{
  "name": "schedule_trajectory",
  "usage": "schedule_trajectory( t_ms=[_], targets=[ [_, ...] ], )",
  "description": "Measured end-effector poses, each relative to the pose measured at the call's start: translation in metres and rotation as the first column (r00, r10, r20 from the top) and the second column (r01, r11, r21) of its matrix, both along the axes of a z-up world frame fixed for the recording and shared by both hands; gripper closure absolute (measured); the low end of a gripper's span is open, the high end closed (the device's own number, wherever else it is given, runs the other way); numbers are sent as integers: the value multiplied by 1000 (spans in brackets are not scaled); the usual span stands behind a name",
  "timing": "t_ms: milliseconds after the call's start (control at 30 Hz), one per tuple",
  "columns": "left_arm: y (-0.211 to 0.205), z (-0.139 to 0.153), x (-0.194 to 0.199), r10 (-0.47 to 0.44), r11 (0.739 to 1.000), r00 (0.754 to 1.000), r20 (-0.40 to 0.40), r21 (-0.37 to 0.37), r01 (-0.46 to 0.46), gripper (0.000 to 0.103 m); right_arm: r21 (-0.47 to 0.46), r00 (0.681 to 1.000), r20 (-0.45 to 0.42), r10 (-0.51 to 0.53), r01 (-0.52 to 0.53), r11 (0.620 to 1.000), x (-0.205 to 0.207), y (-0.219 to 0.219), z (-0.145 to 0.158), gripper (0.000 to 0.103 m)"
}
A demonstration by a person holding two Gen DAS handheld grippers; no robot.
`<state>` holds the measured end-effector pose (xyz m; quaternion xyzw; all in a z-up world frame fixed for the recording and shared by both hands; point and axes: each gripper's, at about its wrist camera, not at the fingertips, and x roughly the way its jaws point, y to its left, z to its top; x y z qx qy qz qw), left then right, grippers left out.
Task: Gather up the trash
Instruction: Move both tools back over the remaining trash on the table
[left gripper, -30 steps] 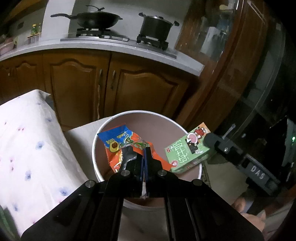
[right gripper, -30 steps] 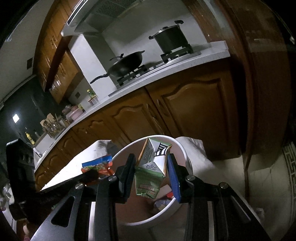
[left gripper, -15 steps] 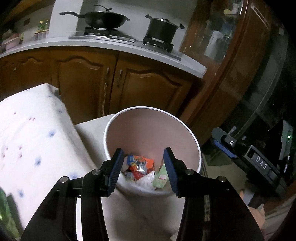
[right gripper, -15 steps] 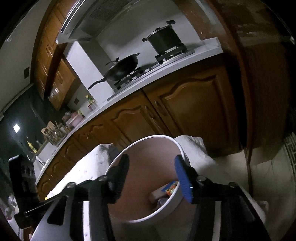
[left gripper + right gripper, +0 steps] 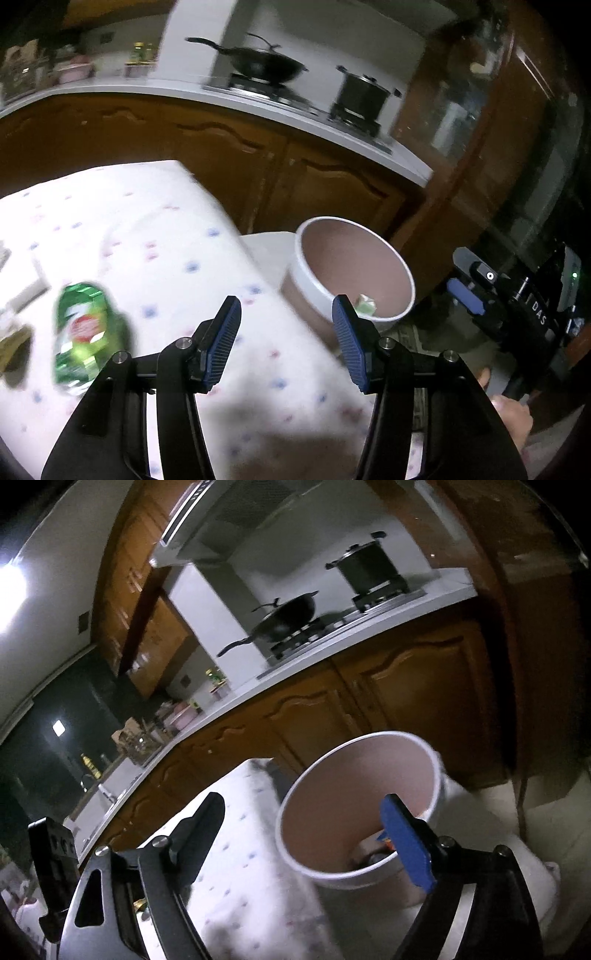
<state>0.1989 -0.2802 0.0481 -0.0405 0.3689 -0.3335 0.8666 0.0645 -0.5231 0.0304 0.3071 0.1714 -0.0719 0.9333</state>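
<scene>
A white round trash bin point(image 5: 306, 284) stands beside the table, with dropped wrappers low inside; it also shows in the right wrist view point(image 5: 306, 864). My left gripper point(image 5: 284, 345) is open and empty above the white spotted tablecloth point(image 5: 177, 266). A crushed green can point(image 5: 83, 332) lies on the cloth to its left. My right gripper point(image 5: 306, 845) is open and empty, over the bin's near rim. The right gripper body point(image 5: 517, 306) shows at the right of the left wrist view.
Brown kitchen cabinets point(image 5: 258, 177) run behind the table, with a wok point(image 5: 266, 66) and a pot point(image 5: 362, 96) on the stove. Brown scraps point(image 5: 13, 347) lie at the table's left edge. A tall wooden cabinet point(image 5: 480, 155) stands at the right.
Both grippers opened and dropped the snack wrapper and the green carton into the bin. Both have since pulled back; the left has swung left over the table, bringing the green can into view.
</scene>
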Motion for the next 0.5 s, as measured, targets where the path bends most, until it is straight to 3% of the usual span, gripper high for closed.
schedule_trajectory(
  t_ms=[500],
  targets=[
    [129, -18, -28, 218, 976, 976, -2, -3, -218, 49, -92, 987, -46, 152, -156, 984, 13, 113, -1, 11]
  ],
)
